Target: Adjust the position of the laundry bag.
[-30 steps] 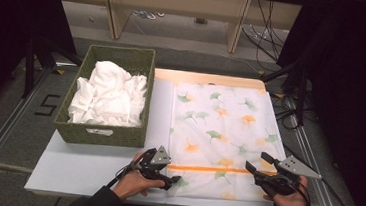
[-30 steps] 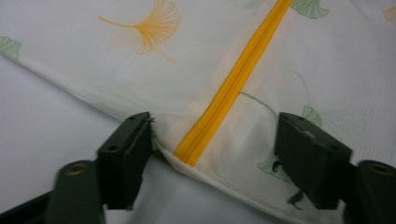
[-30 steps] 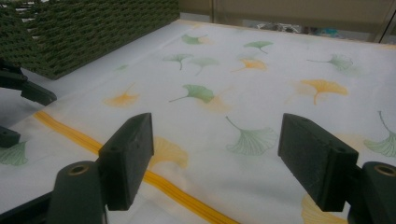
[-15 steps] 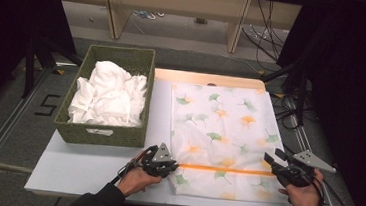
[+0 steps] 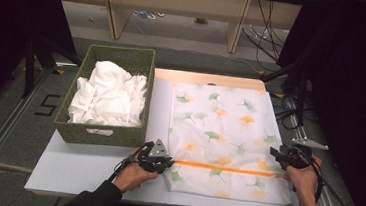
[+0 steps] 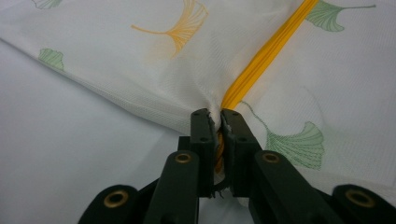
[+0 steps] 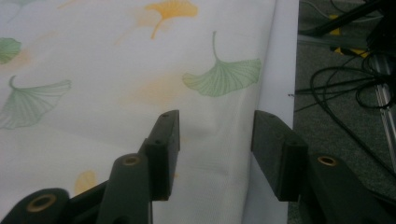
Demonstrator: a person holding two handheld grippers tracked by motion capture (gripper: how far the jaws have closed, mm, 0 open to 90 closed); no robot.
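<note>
A white mesh bag (image 5: pixel 223 131) printed with green and orange ginkgo leaves lies flat on the white board (image 5: pixel 90 170). An orange zipper (image 5: pixel 225 168) runs across its near part. My left gripper (image 5: pixel 169 163) sits at the zipper's left end. Its jaws have just closed, and in the left gripper view the gripper (image 6: pixel 219 116) pinches bunched mesh and the zipper (image 6: pixel 266 51) end. My right gripper (image 5: pixel 274 153) is at the bag's right edge. Its jaws have just been closing, but the gripper (image 7: pixel 215 126) still stands apart over the bag's edge (image 7: pixel 233 140), not pressing it.
A green woven basket (image 5: pixel 99 133) holding crumpled white cloths (image 5: pixel 109 96) stands on the board's left part. Right of the board the floor drops off, with black cables (image 7: pixel 345 88) and a metal rail. Wooden table legs stand at the back.
My right hand has moved right, out to the bag's right edge, and its jaws have narrowed. My left gripper has shut on the bag at the zipper's left end and stayed there.
</note>
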